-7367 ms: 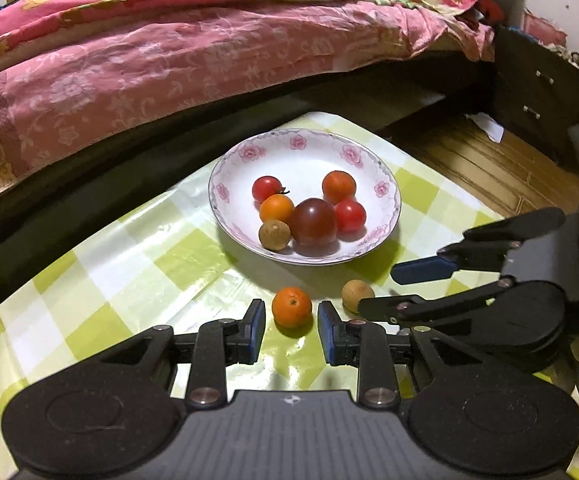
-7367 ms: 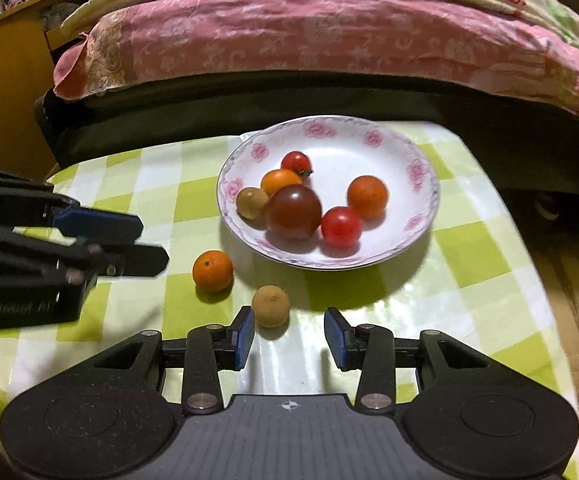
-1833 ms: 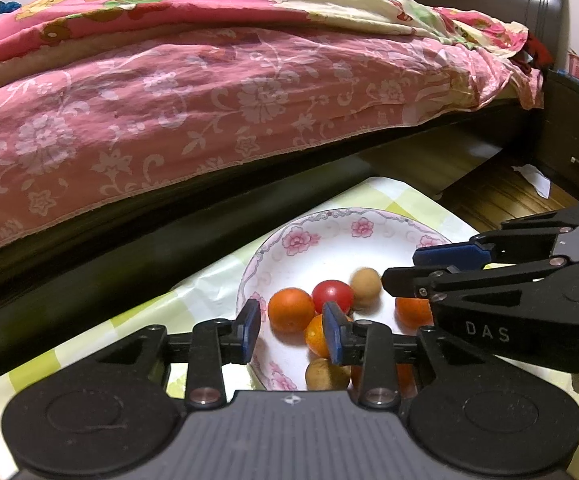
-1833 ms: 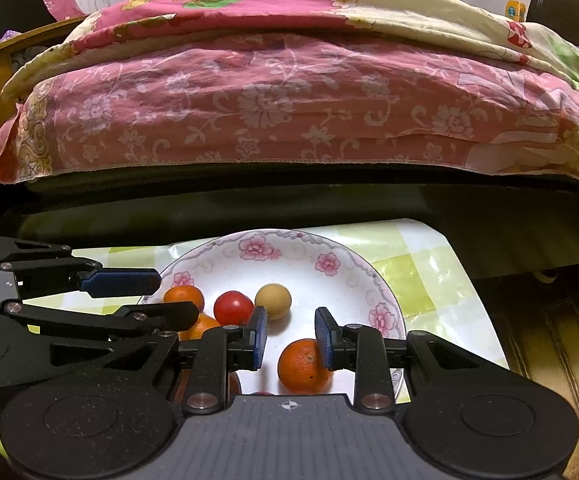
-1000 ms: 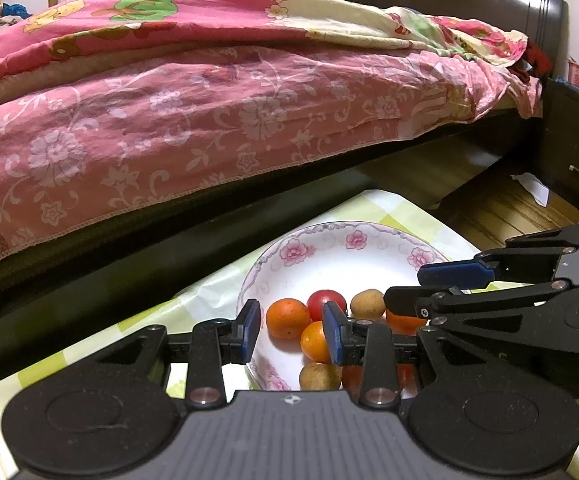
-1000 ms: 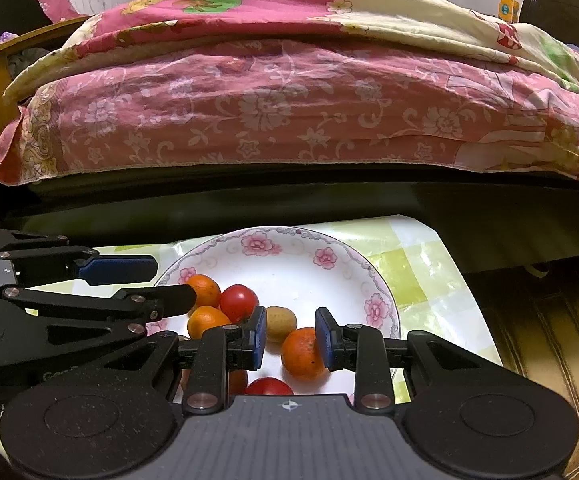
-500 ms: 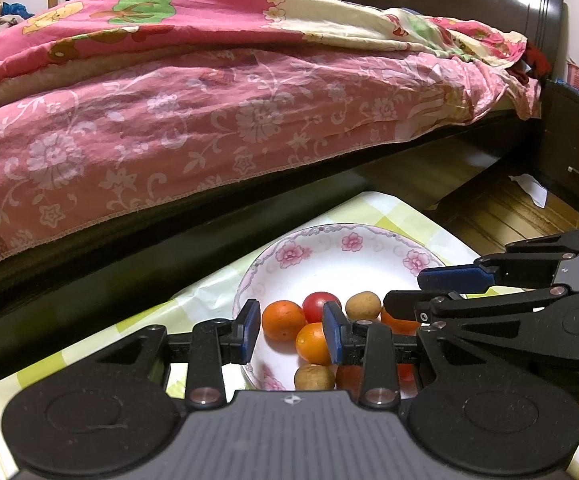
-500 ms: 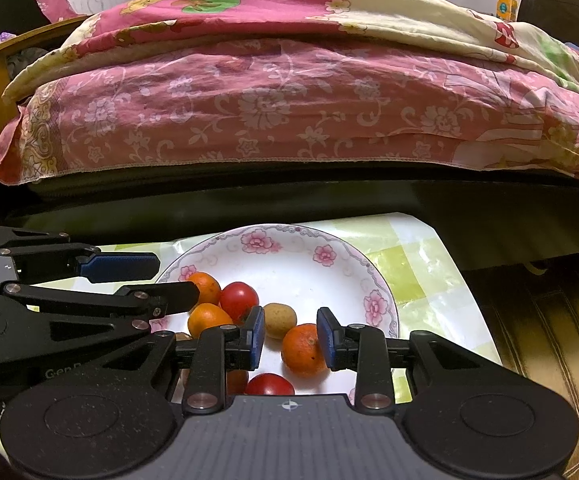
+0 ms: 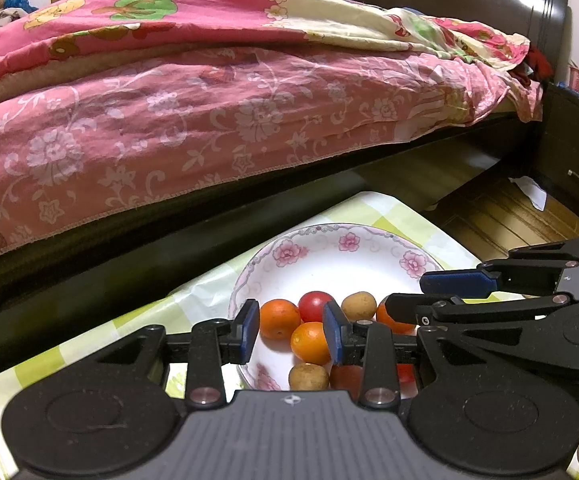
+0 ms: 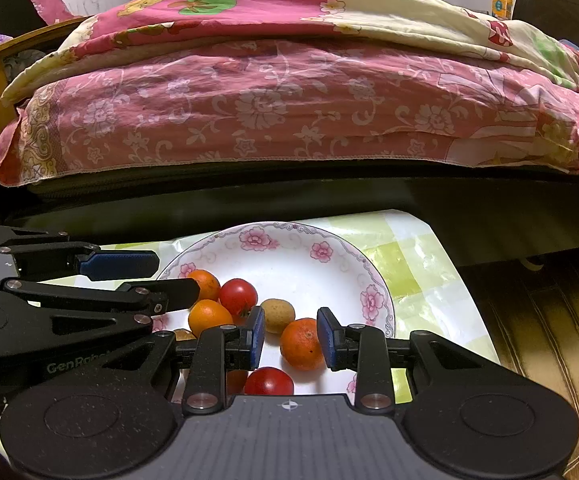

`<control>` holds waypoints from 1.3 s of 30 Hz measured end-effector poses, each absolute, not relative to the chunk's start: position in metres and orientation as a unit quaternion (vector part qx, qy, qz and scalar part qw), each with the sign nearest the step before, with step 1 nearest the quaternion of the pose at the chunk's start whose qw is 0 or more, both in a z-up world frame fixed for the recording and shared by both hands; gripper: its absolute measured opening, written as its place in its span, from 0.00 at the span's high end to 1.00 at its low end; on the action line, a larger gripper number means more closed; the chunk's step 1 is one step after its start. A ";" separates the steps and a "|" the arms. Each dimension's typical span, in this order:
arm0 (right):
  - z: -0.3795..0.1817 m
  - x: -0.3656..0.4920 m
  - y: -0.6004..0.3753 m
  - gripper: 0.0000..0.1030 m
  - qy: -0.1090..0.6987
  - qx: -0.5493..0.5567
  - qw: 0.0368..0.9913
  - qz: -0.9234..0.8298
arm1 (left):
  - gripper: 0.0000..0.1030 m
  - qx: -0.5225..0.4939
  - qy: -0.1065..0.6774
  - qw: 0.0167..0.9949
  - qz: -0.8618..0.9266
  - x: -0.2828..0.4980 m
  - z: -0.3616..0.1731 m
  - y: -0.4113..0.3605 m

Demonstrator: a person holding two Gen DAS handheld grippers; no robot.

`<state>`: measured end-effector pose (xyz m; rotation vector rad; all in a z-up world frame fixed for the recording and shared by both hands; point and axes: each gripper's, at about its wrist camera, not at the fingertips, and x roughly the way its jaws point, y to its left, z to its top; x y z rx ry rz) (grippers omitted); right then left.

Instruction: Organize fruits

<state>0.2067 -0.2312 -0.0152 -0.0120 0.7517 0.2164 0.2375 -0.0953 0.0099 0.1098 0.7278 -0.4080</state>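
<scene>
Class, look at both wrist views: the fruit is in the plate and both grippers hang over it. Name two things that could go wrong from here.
1. The plate sits near the table's far edge; a nudge from either gripper might push it toward the drop.
2. The left gripper and right gripper hang close together with nothing gripped; pulling back carelessly, they could knock each other or roll the orange against the other fruit.

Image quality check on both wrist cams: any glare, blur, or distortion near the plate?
Left wrist: sharp, no motion blur; strong fisheye bowing of the bed frame, dark vignette corners; warm indoor light, a glare spot on the headboard. Right wrist: equally sharp; sheen on the checked tablecloth beside the plate; space under the bed is near black.
</scene>
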 end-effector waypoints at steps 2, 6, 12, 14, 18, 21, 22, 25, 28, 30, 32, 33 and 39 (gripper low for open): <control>-0.015 0.206 -0.232 0.73 0.367 -0.006 0.924 0.105 | 0.60 0.053 0.355 0.912 -0.198 0.237 0.010 -0.096; -0.014 0.205 -0.232 0.73 0.368 -0.005 0.924 0.104 | 0.59 0.050 0.359 0.911 -0.197 0.237 0.010 -0.096; -0.014 0.204 -0.233 0.73 0.369 -0.003 0.924 0.101 | 0.54 0.046 0.365 0.910 -0.191 0.238 0.010 -0.096; -0.014 0.204 -0.233 0.73 0.369 -0.003 0.924 0.099 | 0.53 0.045 0.366 0.910 -0.189 0.238 0.010 -0.096; -0.014 0.204 -0.235 0.73 0.370 0.000 0.924 0.097 | 0.49 0.040 0.368 0.911 -0.184 0.237 0.010 -0.095; -0.014 0.203 -0.235 0.73 0.369 0.001 0.924 0.095 | 0.46 0.039 0.368 0.911 -0.180 0.236 0.012 -0.095; -0.013 0.202 -0.235 0.73 0.369 0.001 0.925 0.095 | 0.45 0.039 0.368 0.912 -0.179 0.236 0.012 -0.094; -0.012 0.200 -0.236 0.73 0.368 0.001 0.925 0.093 | 0.41 0.037 0.368 0.913 -0.174 0.234 0.014 -0.093; -0.010 0.197 -0.236 0.73 0.367 0.002 0.926 0.092 | 0.38 0.034 0.369 0.913 -0.171 0.232 0.016 -0.092; -0.008 0.195 -0.237 0.73 0.365 0.002 0.926 0.091 | 0.34 0.034 0.368 0.914 -0.166 0.231 0.016 -0.092; -0.007 0.194 -0.237 0.73 0.365 0.002 0.927 0.090 | 0.31 0.033 0.369 0.914 -0.163 0.230 0.017 -0.091; -0.007 0.193 -0.237 0.73 0.365 0.002 0.927 0.089 | 0.30 0.033 0.370 0.914 -0.162 0.229 0.017 -0.091; -0.003 0.187 -0.240 0.72 0.362 0.003 0.928 0.085 | 0.21 0.038 0.369 0.916 -0.155 0.219 0.020 -0.089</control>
